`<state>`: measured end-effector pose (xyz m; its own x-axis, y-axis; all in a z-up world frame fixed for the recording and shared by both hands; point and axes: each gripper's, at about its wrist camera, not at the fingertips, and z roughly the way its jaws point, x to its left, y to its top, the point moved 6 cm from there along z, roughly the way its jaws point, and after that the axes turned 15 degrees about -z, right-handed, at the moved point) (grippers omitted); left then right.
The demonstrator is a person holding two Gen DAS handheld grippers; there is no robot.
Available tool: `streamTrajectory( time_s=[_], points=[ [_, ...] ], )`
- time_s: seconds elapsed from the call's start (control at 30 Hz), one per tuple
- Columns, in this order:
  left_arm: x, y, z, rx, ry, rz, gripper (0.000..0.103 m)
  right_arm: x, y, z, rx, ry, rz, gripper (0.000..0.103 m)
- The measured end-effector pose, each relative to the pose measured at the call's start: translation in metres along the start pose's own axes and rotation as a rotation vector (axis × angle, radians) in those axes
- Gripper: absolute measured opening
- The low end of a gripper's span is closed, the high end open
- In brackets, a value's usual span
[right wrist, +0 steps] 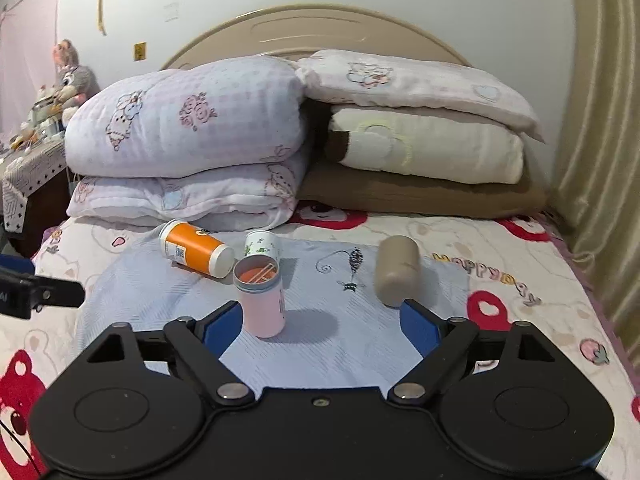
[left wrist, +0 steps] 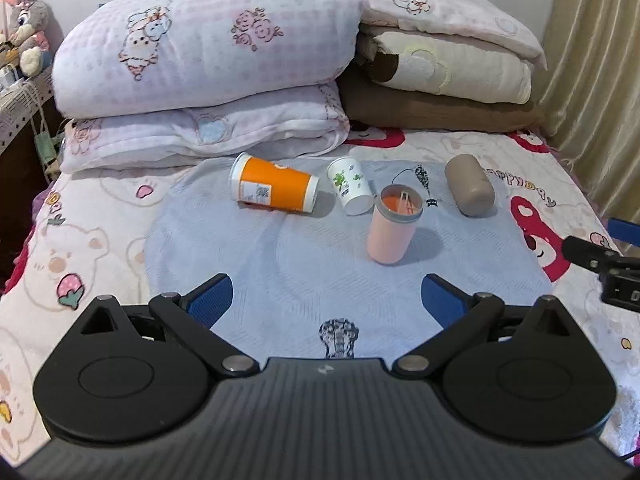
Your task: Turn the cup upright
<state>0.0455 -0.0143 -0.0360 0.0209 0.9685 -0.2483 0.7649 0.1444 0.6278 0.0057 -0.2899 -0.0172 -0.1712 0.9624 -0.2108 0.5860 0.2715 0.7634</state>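
A pink cup [left wrist: 391, 225] [right wrist: 262, 298] stands upright on the blue cloth [left wrist: 288, 264], mouth up, with an orange inside. An orange paper cup [left wrist: 273, 189] [right wrist: 196, 253], a small white cup with green print [left wrist: 350, 186] [right wrist: 262, 245] and a taupe cup [left wrist: 469, 190] [right wrist: 397, 270] lie on their sides. My left gripper [left wrist: 326, 300] is open and empty, well short of the cups. My right gripper [right wrist: 322, 326] is open and empty; its left finger [right wrist: 222, 328] is beside the pink cup.
Folded quilts [left wrist: 200, 80] and pillows [left wrist: 448, 64] are stacked at the head of the bed behind the cups. A curtain [left wrist: 592, 60] hangs on the right. A bedside table with plush toys [left wrist: 24, 32] stands at the left. The right gripper's tip [left wrist: 600, 264] shows at the right edge of the left wrist view.
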Motion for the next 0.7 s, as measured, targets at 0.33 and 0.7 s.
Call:
streamTrajectory(
  time_s=[0.33, 0.7],
  points=[
    [-0.007, -0.008, -0.022, 0.010, 0.051, 0.016, 0.102, 0.002, 0.002, -0.047, 0.018, -0.086, 0.053, 0.102],
    [-0.013, -0.017, -0.016, 0.039, 0.073, 0.040, 0.102, 0.008, -0.006, -0.051, 0.097, -0.100, 0.068, 0.103]
  ],
)
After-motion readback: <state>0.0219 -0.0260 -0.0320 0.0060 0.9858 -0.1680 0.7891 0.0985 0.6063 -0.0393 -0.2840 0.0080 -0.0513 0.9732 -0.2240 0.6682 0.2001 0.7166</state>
